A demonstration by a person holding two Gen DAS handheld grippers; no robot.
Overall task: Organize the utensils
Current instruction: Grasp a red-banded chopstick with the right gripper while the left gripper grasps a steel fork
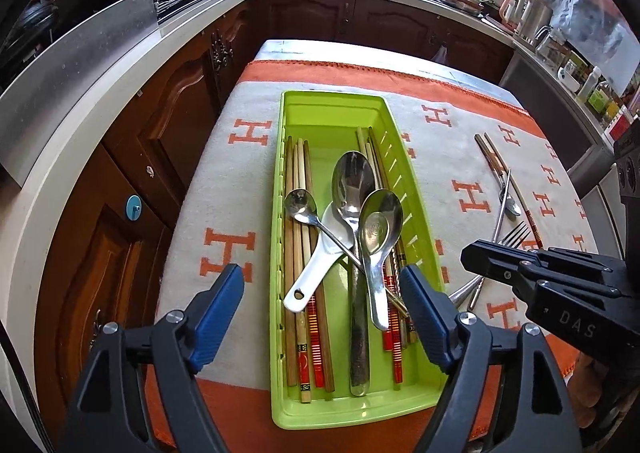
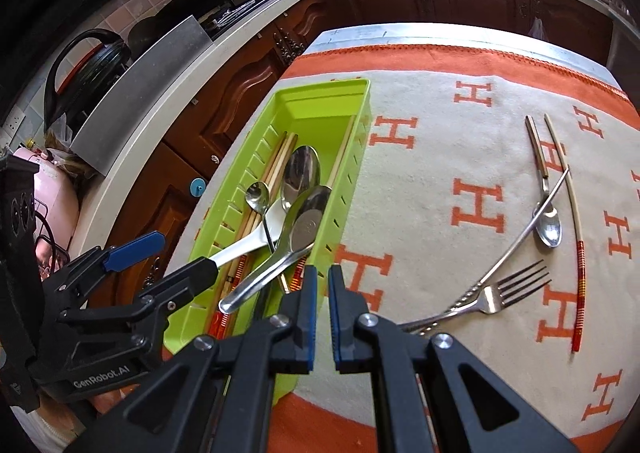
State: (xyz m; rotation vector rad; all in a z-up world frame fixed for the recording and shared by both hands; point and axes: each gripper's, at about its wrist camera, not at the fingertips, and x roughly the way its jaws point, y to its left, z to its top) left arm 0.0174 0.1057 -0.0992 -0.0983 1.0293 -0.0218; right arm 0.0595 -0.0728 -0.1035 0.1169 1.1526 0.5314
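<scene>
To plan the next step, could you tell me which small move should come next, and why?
Probably swing the right tongs, shut and empty, over to the fork and open them. It lies on the cloth with a spoon and chopstick, outside the green tray.

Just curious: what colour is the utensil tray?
Lime green tray, clearest in the left wrist view.

The slotted plastic tray [image 1: 340, 109] is lime green. The woven cloth [image 2: 440, 157] beneath it is cream with orange H letters and an orange border. The ceramic spoon [image 1: 316, 273] is white, the metal spoons [image 1: 354, 181] silver. The wooden chopsticks [image 1: 298, 213] are tan with red-and-gold banded ends. The gripper pads [image 1: 218, 313] are blue on black frames.
</scene>
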